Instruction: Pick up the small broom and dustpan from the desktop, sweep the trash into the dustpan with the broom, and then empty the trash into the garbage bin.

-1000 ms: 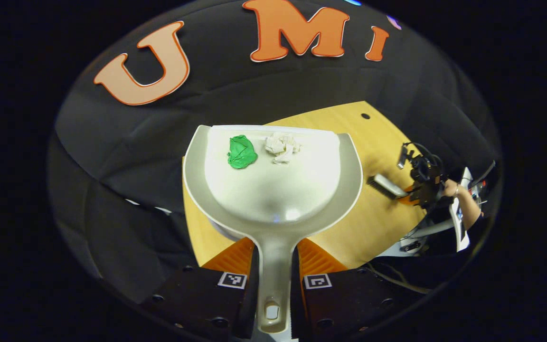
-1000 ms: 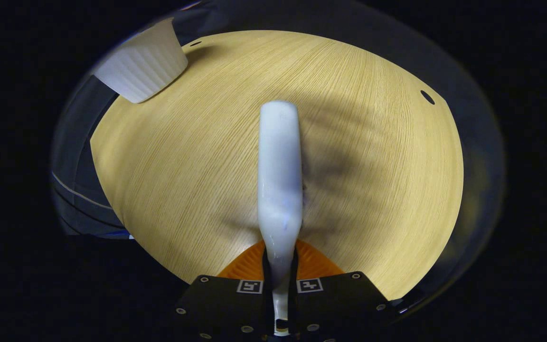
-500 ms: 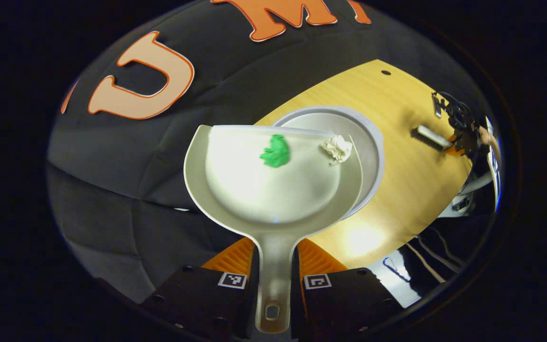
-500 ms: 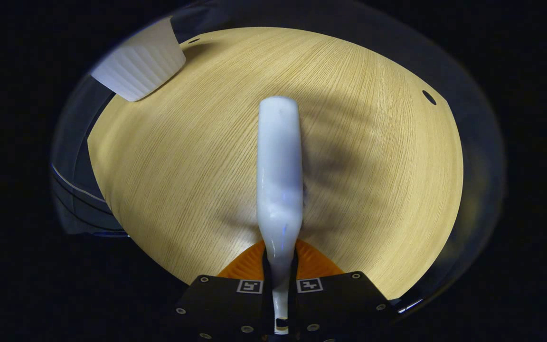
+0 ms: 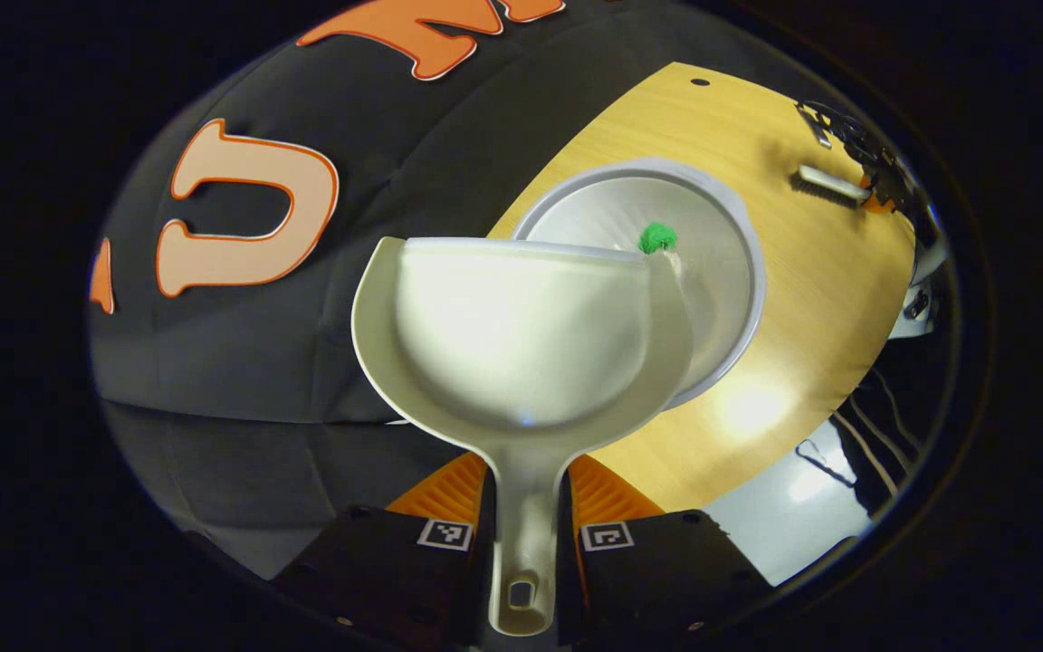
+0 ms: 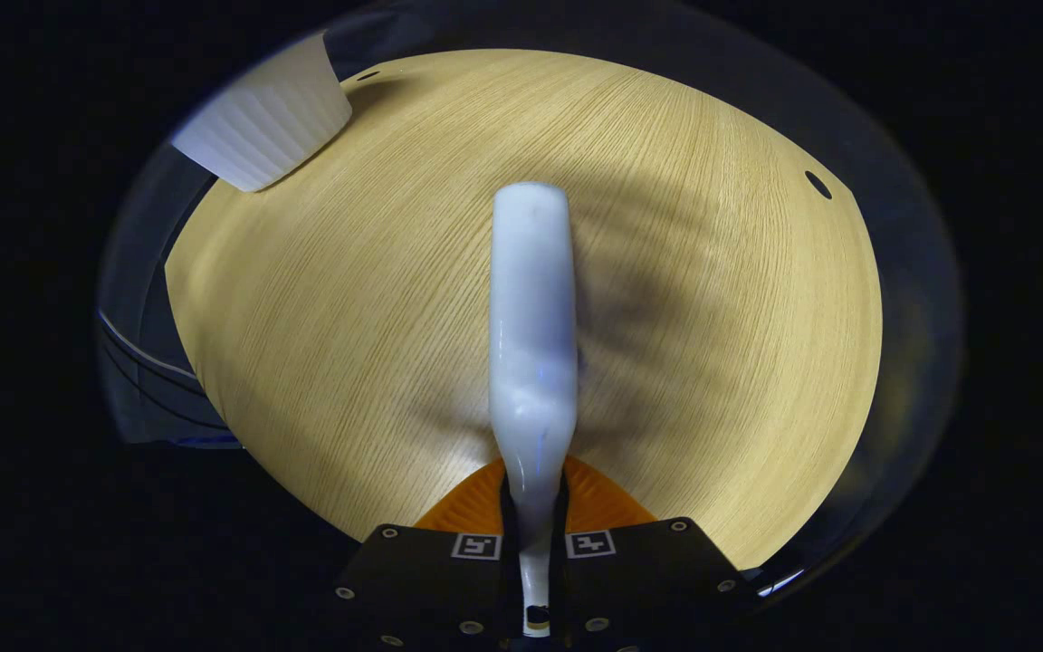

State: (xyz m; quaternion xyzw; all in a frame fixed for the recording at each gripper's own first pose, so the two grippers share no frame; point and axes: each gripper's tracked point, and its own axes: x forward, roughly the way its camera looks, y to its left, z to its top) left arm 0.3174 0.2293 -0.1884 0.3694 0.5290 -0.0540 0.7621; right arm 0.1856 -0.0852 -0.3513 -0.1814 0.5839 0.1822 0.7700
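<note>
1. The left tool (image 5: 526, 489) is closed on the handle of the dustpan (image 5: 521, 335), an orange finger (image 5: 438, 489) pressing on each side of it.
2. The dustpan is held tilted in the air with its front lip over the garbage bin (image 5: 739, 299), a round white bin that stands on the table (image 5: 793, 263) near the table's edge by the black cloth wall.
3. The pan's scoop looks bare and white; a green crumpled scrap (image 5: 657, 238) sits just past the dustpan's far right corner, inside the bin's opening.
4. A pale bit of paper (image 5: 672, 263) shows right below the green scrap, against the dustpan's rim; whether it touches the rim cannot be told.
5. In the left gripper view, well apart from the bin across the table, the right tool (image 5: 875, 177) holds the small broom (image 5: 825, 184), bristles towards the table.
6. In the right gripper view, the right tool (image 6: 535, 507) is clamped on the broom's white handle (image 6: 531, 335), which runs straight out over the table (image 6: 322, 299).
7. The bin's ribbed white wall (image 6: 259, 127) shows far off from the broom, at the table's far left corner.
</note>
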